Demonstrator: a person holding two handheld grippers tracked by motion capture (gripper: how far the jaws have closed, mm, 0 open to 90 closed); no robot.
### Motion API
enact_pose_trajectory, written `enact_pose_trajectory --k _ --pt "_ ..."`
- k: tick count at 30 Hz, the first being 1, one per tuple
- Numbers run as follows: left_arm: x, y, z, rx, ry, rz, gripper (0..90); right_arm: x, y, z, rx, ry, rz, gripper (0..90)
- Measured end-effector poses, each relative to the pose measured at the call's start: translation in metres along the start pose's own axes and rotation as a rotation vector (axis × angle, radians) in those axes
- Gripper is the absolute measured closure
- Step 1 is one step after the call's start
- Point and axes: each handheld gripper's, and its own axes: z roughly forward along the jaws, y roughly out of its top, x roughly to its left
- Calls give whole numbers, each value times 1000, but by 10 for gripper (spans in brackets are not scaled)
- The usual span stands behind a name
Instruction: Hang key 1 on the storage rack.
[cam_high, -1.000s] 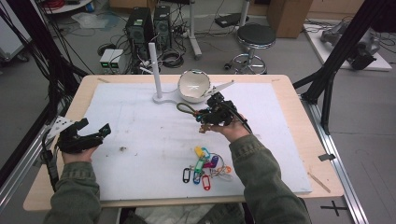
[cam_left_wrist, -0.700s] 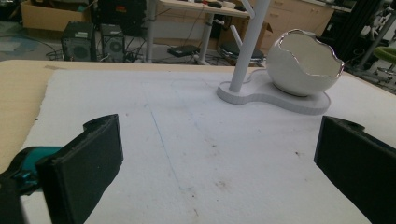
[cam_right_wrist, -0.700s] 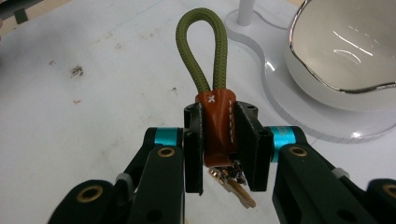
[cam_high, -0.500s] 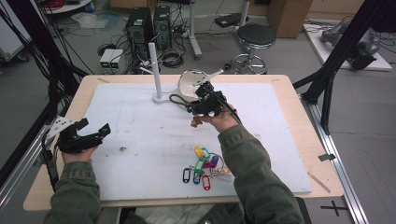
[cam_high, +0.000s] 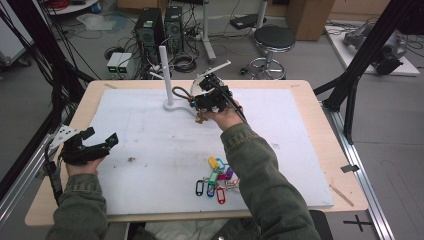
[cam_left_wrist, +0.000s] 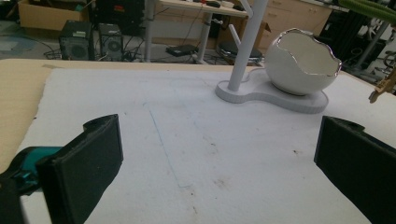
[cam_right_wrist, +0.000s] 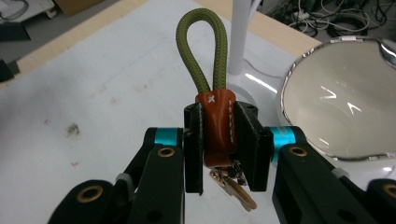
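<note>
Currently right gripper clamped on keychain: jaws pinch orange leather tab, olive cord loop sticking up, brass key hanging below. Held above white mat, just beside white stand and egg-shaped bowl at far side of bench. Left gripper near left edge of mat, jaws wide apart, nothing between them. Pile of coloured key tags near front of mat.
</note>
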Motion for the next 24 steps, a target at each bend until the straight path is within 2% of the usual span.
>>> enact_pose_trajectory --k 6,8,10,16,24 --pt "0 0 -1 0 -1 -2 17 3 13 2 -17 -12 1 737" --pt "0 0 0 -1 -3 -3 17 4 17 3 -27 -4 14 737" --pt "0 0 0 0 -4 -3 17 6 21 4 -30 -21 16 737" --pt "0 0 0 2 -5 -3 17 8 31 8 -43 -26 34 737" --pt "-1 -1 0 2 -2 1 17 12 49 11 -50 -49 23 737"
